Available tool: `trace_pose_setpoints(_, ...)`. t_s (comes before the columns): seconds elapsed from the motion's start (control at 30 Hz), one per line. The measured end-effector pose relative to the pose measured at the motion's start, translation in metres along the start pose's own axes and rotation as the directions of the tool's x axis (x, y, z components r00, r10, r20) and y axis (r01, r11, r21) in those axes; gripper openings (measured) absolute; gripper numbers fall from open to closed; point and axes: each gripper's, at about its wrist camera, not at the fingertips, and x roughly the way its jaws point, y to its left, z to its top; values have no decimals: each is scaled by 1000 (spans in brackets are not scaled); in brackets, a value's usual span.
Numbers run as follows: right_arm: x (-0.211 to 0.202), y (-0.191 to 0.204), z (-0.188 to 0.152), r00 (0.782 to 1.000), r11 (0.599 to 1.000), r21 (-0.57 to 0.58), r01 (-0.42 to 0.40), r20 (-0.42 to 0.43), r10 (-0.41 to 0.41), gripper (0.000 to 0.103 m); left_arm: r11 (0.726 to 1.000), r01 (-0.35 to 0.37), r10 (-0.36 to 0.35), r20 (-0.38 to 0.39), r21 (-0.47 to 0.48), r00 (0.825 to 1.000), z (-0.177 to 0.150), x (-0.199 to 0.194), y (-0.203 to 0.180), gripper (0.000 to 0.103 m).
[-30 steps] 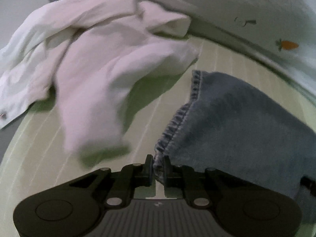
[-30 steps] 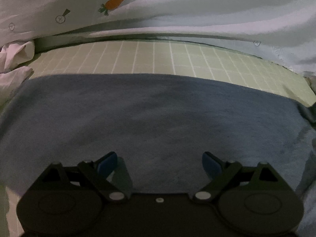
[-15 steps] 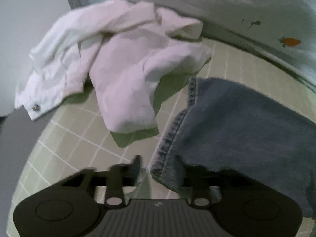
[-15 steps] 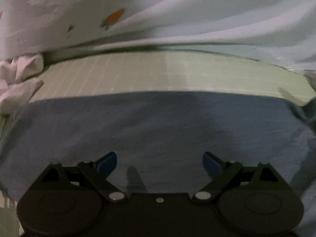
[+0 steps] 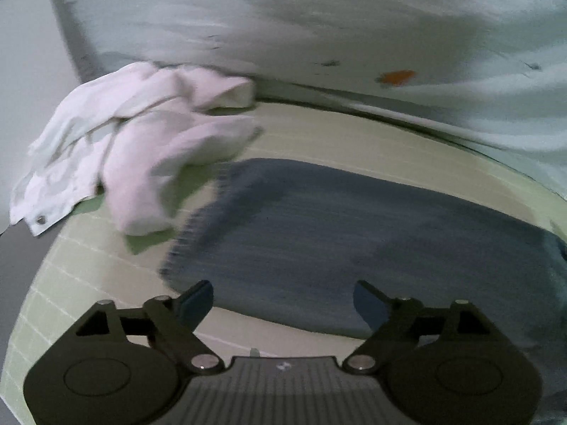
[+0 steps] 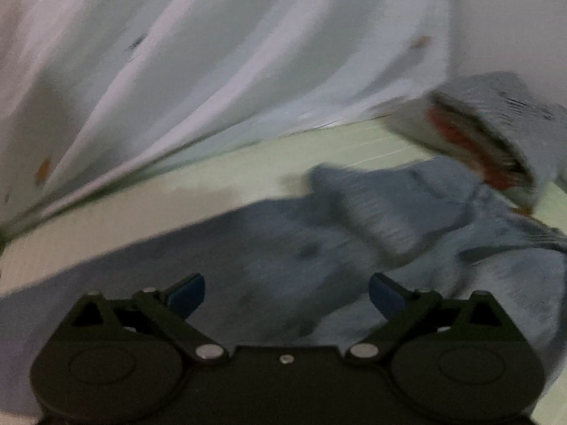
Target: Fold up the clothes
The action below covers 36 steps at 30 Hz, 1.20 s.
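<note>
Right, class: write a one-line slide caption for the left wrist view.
Open left claw hovering over blue jeans laid on a green checked sheet, crumpled white shirt beside them.

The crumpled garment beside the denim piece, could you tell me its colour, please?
White, seen best in the left wrist view: the crumpled white garment.

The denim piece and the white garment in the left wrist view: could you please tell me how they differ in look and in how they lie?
The denim piece is blue-grey; the white garment is white, with a metal snap at one corner. The denim piece lies spread fairly flat with a stitched hem along its left edge; the white garment sits crumpled in a heap. The denim piece lies just ahead of the open left gripper; the white garment lies farther off, to the left. Both rest on the green checked sheet.
</note>
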Motion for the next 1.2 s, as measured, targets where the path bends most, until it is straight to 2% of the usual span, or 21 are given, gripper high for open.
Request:
trace_pose_setpoints(0.1,9,-51,24,1000,990,138,-23,15,21,100,1000,8,-9,25,29,1000,-5,-11,-38,90)
trace_pose_setpoints(0.2,36,-97,47,998,953,297,-61,10,61,99,1000,20,-21,33,16,999,-6,-22,-72,91)
trace_pose_setpoints(0.23,48,-111,54,998,940,336,-52,1,55,96,1000,24,-24,29,3,999,-7,-25,-83,91)
trace_pose_setpoints(0.33,96,-140,76,998,905,421,55,-41,-42,82,999,14,-14,1,-34,1000,-9,-29,-109,91)
trace_pose_setpoints(0.37,113,-148,82,997,897,437,75,-60,-54,78,999,3,-4,-11,-45,1000,-10,-29,-118,91)
trace_pose_setpoints(0.43,144,-160,91,995,888,450,94,-81,-64,78,998,-20,18,-39,-63,999,-11,-28,-133,91)
trace_pose_setpoints(0.5,172,-163,96,989,892,433,127,-123,-81,79,996,-48,43,-70,-69,997,-12,-24,-147,91)
trace_pose_setpoints(0.53,185,-164,99,985,897,418,145,-142,-93,84,996,-65,59,-85,-69,995,-13,-21,-153,91)
trace_pose_setpoints(0.57,192,-161,102,985,907,391,158,-131,-115,85,995,-77,71,-96,-65,993,-14,-19,-158,91)
trace_pose_setpoints(0.63,203,-155,107,978,915,353,195,-142,-154,83,994,-98,91,-115,-55,989,-14,-14,-169,91)
trace_pose_setpoints(0.67,205,-153,109,976,914,348,210,-133,-174,68,993,-104,98,-122,-48,988,-14,-12,-174,91)
trace_pose_setpoints(0.7,210,-154,111,973,911,344,227,-126,-194,58,993,-110,104,-128,-41,986,-14,-10,-179,91)
trace_pose_setpoints(0.73,211,-155,113,972,909,345,232,-109,-207,37,993,-115,110,-134,-34,985,-15,-8,-183,91)
trace_pose_setpoints(0.77,213,-160,116,976,908,360,216,-94,-195,28,992,-121,116,-139,-29,983,-15,-6,-187,91)
trace_pose_setpoints(0.87,226,-165,129,977,920,332,210,-55,-204,17,992,-125,121,-143,-20,982,-16,-6,-193,91)
trace_pose_setpoints(1.0,246,-177,158,982,927,325,186,-19,-190,16,989,-145,142,-148,-11,979,-18,-7,-192,91)
trace_pose_setpoints(1.1,264,-184,168,988,947,283,155,-65,-142,22,986,-165,160,-151,-23,976,-20,-10,-183,91)
trace_pose_setpoints(1.13,264,-183,168,990,958,254,134,-74,-118,31,985,-173,167,-148,-28,975,-21,-12,-178,91)
trace_pose_setpoints(1.17,259,-180,166,993,970,217,106,-69,-94,47,983,-181,174,-143,-33,974,-21,-15,-172,91)
trace_pose_setpoints(1.2,251,-177,163,997,981,180,73,-52,-64,56,981,-190,183,-135,-39,974,-22,-18,-165,91)
